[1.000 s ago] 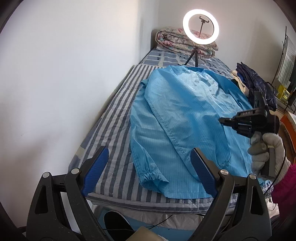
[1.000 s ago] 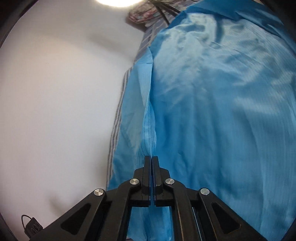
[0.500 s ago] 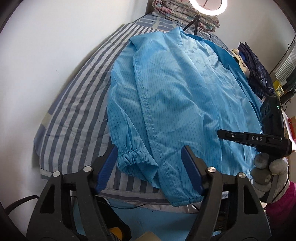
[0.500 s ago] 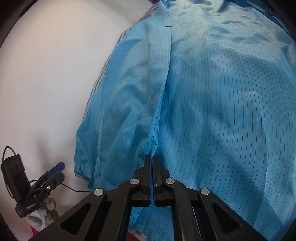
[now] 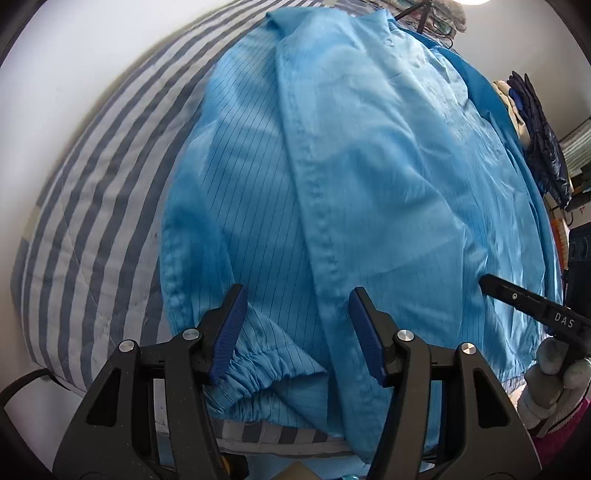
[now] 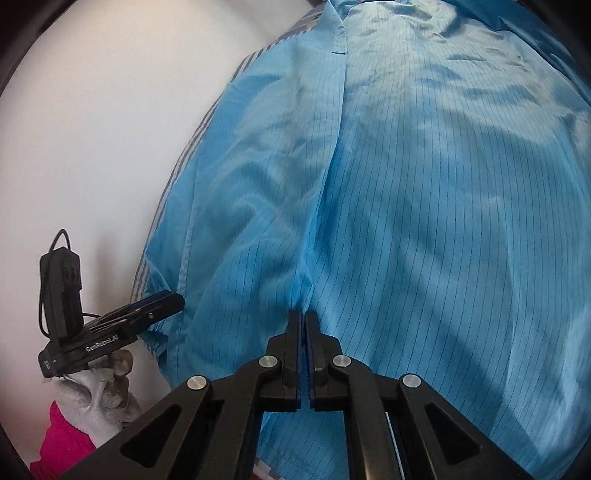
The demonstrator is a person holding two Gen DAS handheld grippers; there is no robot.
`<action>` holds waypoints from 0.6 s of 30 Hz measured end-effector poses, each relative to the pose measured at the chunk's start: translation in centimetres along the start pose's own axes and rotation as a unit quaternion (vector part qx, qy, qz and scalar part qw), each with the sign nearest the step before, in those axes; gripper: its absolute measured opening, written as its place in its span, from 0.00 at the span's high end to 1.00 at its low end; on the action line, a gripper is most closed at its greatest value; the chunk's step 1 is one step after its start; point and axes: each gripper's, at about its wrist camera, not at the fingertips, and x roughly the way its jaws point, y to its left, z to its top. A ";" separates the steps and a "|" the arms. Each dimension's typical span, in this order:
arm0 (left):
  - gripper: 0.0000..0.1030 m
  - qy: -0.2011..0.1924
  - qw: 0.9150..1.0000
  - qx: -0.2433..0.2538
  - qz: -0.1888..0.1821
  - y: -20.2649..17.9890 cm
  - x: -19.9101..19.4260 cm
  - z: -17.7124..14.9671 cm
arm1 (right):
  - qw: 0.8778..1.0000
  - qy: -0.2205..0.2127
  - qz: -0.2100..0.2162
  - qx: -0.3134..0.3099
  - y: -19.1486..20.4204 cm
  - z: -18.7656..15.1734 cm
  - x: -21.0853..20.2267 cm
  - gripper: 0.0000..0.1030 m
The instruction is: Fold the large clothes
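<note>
A large light-blue pinstriped coat (image 5: pixel 369 166) lies spread front-up on a striped bed (image 5: pixel 92 184). My left gripper (image 5: pixel 297 291) points steeply down over its near end, jaws closing. The elastic sleeve cuff (image 5: pixel 266 365) and the button placket lie between the blue pads (image 5: pixel 229 332), which are not pressing on the cloth. My right gripper (image 6: pixel 303 314) is shut, and a raised crease of the coat (image 6: pixel 424 184) runs into its tips. It also shows at the coat's right hem (image 5: pixel 487 282). The left gripper (image 6: pixel 173 300) appears side-on by the cuff.
A white wall (image 6: pixel 92 129) runs along the bed's left side. Dark clothes (image 5: pixel 543 140) are piled at the far right, and a tripod (image 5: pixel 417 11) stands at the head. White-gloved hands (image 5: pixel 554 369) (image 6: pixel 96 387) hold the grippers at the bed's near edge.
The left gripper has dropped and tilted down toward the coat's near end, and its jaws have narrowed around the sleeve cuff. The right gripper stayed shut on the crease and came to rest.
</note>
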 end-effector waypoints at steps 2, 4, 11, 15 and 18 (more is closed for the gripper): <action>0.43 0.000 1.000 0.004 -0.009 0.1 -0.3 -0.5 | 1.000 0.001 0.003 -0.004 -0.1 0.0 0.0 0.97; 0.43 0.000 1.000 0.010 -0.012 -0.1 -0.4 -1.0 | 1.000 0.003 0.008 -0.008 -0.4 -0.1 -0.1 0.97; 0.43 0.000 1.000 0.025 -0.012 -0.9 -0.2 -0.8 | 1.000 0.010 0.012 0.011 -0.9 0.1 0.9 0.86; 0.95 -0.001 1.000 0.025 -0.017 -1.1 0.2 -0.4 | 1.000 0.015 0.018 0.014 -1.4 0.1 0.8 0.75; 0.98 -0.015 0.999 0.025 -0.020 -1.5 -0.1 -0.3 | 1.000 0.021 0.017 0.005 -1.0 0.0 0.9 0.79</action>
